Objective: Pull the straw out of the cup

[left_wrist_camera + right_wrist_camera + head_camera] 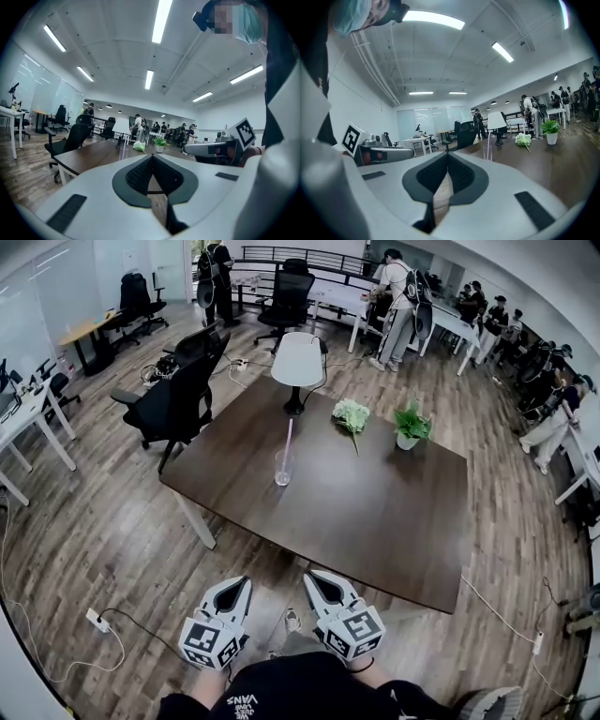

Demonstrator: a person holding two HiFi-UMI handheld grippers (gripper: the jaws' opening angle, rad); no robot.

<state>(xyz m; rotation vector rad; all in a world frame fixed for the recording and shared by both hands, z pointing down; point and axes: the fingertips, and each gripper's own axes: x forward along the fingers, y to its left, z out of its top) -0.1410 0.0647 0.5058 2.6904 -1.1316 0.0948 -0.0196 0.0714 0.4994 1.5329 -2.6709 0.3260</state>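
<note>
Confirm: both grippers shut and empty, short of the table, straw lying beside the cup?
No. The straw stands in the cup, not beside it, per the head view. The left gripper and right gripper are shut, empty, short of the table.

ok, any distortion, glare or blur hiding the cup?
Head view: heavy fisheye, dark corners, yet cup and straw read sharp. Left gripper view: ceiling strips blown out, cup tiny and faint. Right gripper view: cup small but clear, dark vignette at the edges.
</note>
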